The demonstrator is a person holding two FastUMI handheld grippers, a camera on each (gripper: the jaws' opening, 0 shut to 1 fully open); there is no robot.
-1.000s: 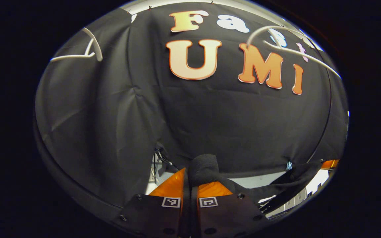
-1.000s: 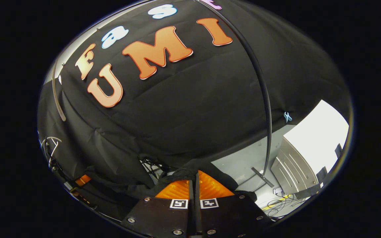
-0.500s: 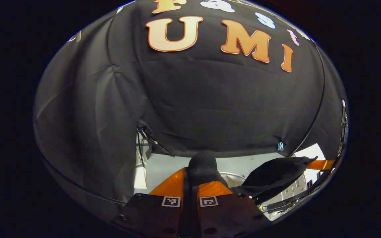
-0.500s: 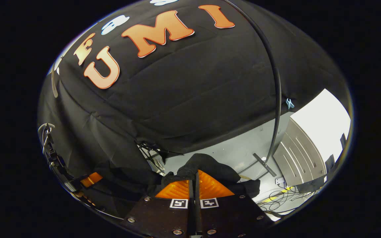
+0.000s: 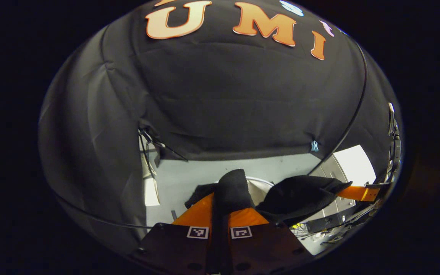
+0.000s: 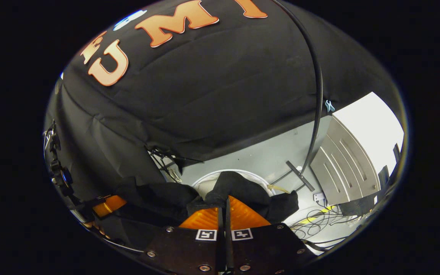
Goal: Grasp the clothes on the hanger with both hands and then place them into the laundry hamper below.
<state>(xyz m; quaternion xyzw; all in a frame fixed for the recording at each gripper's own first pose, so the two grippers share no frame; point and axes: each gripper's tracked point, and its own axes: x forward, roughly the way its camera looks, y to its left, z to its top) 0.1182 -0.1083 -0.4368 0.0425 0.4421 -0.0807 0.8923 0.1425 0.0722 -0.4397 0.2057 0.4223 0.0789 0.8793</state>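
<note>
Clothes (image 6: 239, 189), a dark, soft, matte knit, hung bunched between both tongs: the left tongs (image 5: 227, 202) were pressed together on one thick fold, the right tongs (image 6: 225, 206) pinching another, with slack cloth sagging between them. Just beyond and below the tips lay the laundry hamper (image 6: 260, 176), judged by its round, pale, smooth rim on the grey floor (image 6: 266, 156). Limp fabric like this could drape over that rim or slip out if one pair of tongs let go early or stood off-centre.
</note>
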